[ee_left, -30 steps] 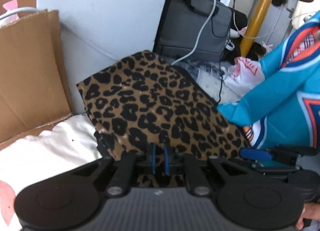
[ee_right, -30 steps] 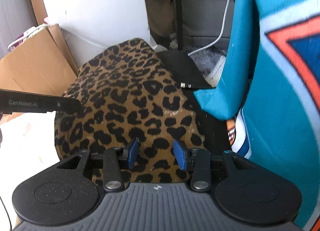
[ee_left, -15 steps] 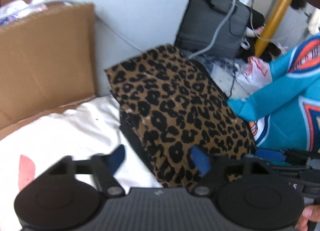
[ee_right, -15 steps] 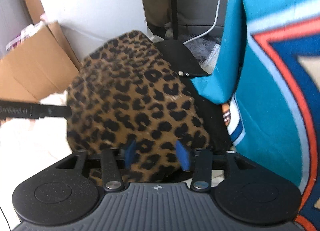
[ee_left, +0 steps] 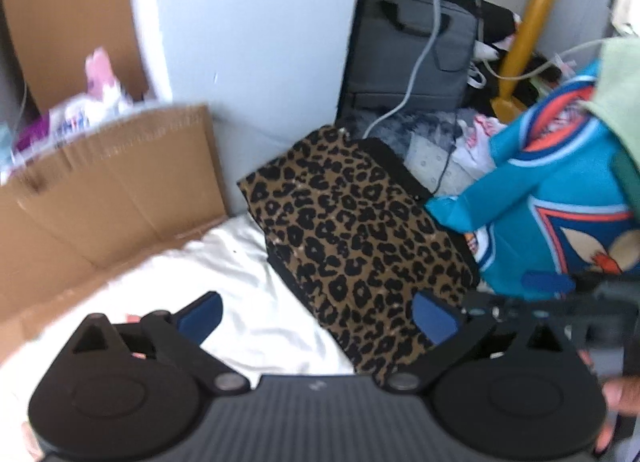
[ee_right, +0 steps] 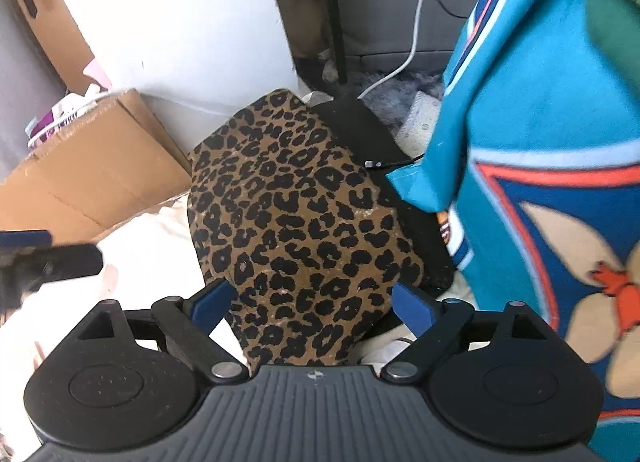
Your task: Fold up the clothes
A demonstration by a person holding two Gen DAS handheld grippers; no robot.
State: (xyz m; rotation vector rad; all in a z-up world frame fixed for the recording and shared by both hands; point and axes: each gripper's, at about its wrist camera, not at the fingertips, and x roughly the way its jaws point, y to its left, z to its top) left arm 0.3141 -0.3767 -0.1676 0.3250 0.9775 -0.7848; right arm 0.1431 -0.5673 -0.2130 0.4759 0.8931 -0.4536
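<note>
Cluttered floor against a white wall: cardboard box at far left, grey laptop bag with a pale cable far behind, yellow table leg at far right. I see the leopard-print garment lying folded in a compact block, its left edge on a white cloth and a black layer showing under its right and far edges. A teal jersey hangs just right of it, one corner drooping near the leopard block's right edge; I cannot tell whether they touch. My left gripper is pitched steeply down above the near end of the block, its blue pads spread wide and the jaws opening; the pads touch no fabric, so it has let go. My right gripper is likewise angled down over the near end, jaws opening, blue pads clear of the leopard print seen between them and grasping nothing. In the left wrist view the right gripper sits at the near right with fingertips of a hand behind it. In the right wrist view the left gripper's finger enters from the left edge, blurred.
</note>
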